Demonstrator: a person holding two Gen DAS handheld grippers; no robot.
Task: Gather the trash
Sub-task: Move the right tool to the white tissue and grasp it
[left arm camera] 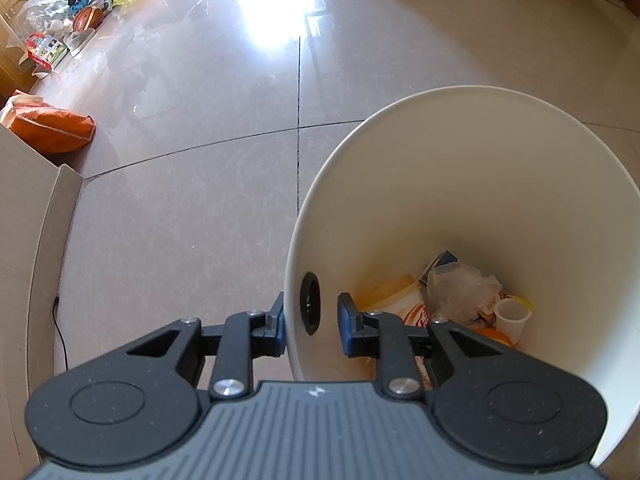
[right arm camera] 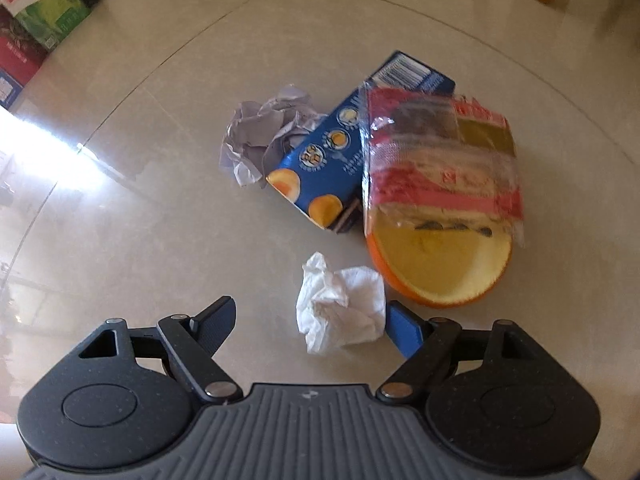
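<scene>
Left wrist view shows the tiled floor (left arm camera: 180, 160) filling most of the frame, with a white bin (left arm camera: 500, 184) at 4 o'clock, its mouth tipped toward the camera. A cardboard box wall (left arm camera: 24, 240) stands at 9 o'clock, an orange bag (left arm camera: 56, 128) at 10 o'clock, a basketball (left arm camera: 88, 18) farther off at 11 o'clock. Inside the bin lie a crumpled plastic bag (left arm camera: 460, 288), a flattened carton (left arm camera: 400, 300) and a small white cup (left arm camera: 510, 318). The left gripper (left arm camera: 310, 326) has its fingers narrow, clamped on the bin's near rim, one outside, one inside.

On the right wrist view, a clear wrapper (right arm camera: 440, 156) lies over an orange peel (right arm camera: 440, 276) at 3 o'clock. A blue juice carton (right arm camera: 340, 152) runs long from 12 to 6 o'clock, leaning toward 1, its open end nearest the camera. Grey crumpled paper (right arm camera: 264, 136) touches it at 11 o'clock. The white tissue wad (right arm camera: 340, 308) sits lowest, roundish with no clear axis, between the fingers of the right gripper (right arm camera: 316, 328), which stand wide, the blue one just beside it and the peel close behind.
</scene>
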